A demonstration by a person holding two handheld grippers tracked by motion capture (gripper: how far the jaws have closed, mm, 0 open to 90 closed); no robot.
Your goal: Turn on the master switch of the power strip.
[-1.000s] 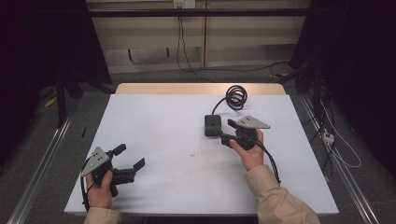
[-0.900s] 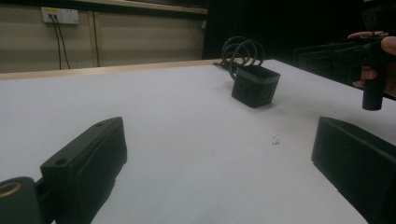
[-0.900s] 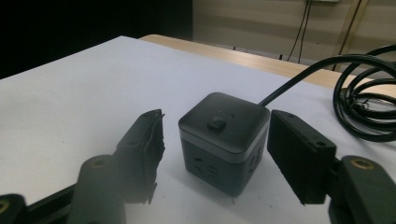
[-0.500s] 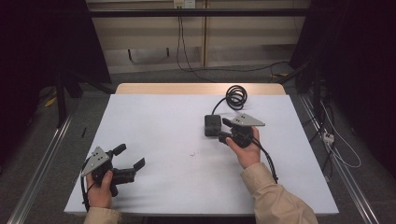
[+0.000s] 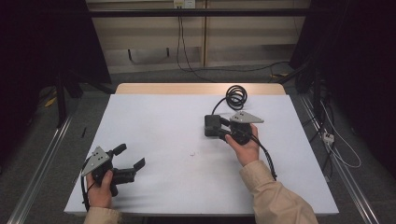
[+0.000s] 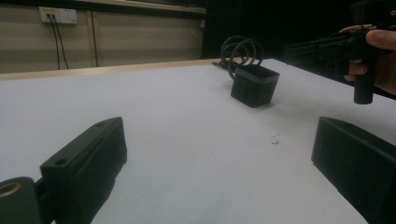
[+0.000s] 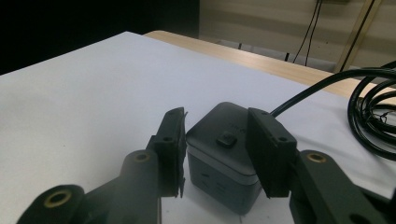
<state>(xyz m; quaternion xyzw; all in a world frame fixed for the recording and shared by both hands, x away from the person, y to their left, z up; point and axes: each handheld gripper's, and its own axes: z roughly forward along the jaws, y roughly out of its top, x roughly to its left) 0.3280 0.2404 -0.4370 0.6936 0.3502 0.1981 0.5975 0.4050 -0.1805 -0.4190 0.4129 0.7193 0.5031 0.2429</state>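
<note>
A black power cube point(image 5: 211, 125) with a button on top stands on the white table point(image 5: 154, 121), right of centre; its cable runs back to a coil point(image 5: 235, 95). My right gripper point(image 5: 223, 133) reaches it from the right. In the right gripper view the gripper point(image 7: 217, 114) has one jaw against each side of the cube point(image 7: 224, 140), which rests on the table. My left gripper point(image 5: 130, 155) lies near the front left edge, open, with nothing in it. In the left gripper view the gripper point(image 6: 219, 126) has the cube point(image 6: 254, 85) far ahead.
The coiled black cable point(image 7: 373, 112) lies behind the cube near the table's wooden back edge point(image 5: 187, 88). A small speck point(image 5: 192, 153) lies mid-table. Cables hang along the back wall point(image 5: 180, 32), and metal rails flank the table.
My right gripper has slid a little to the left onto the cube and its jaws now press its sides. The left gripper has stayed put.
</note>
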